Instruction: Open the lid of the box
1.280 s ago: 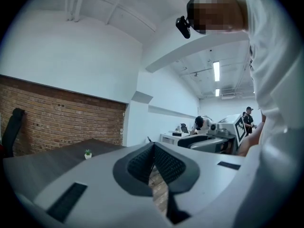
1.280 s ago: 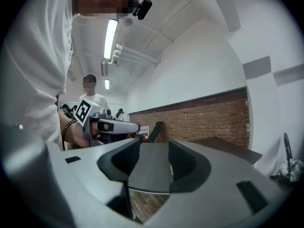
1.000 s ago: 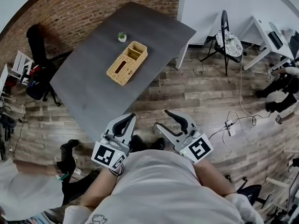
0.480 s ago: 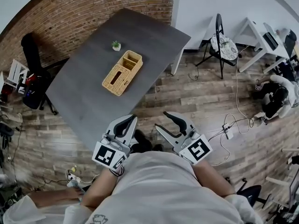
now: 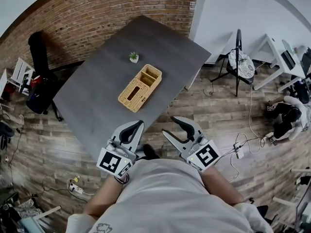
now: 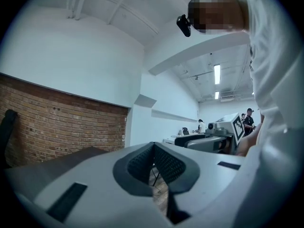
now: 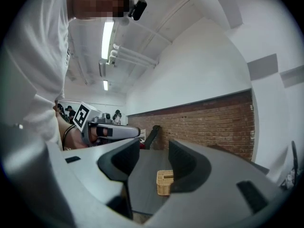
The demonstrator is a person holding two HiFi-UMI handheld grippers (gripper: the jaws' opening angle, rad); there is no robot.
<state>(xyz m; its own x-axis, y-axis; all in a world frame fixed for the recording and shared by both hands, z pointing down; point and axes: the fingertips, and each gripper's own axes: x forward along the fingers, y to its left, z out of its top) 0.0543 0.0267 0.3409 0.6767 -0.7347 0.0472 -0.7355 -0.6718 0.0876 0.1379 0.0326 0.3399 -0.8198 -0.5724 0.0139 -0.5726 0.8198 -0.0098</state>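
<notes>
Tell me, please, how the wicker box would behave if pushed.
The wicker box looks woven and hollow, so probably light. Low and long on the smooth table, it would likely slide rather than tip.

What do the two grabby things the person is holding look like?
The left tongs and right tongs are light grey plastic, with curved black pads on the inside. Each has a white cube at the back, printed with black square markers. The person wears a pale shirt.
</notes>
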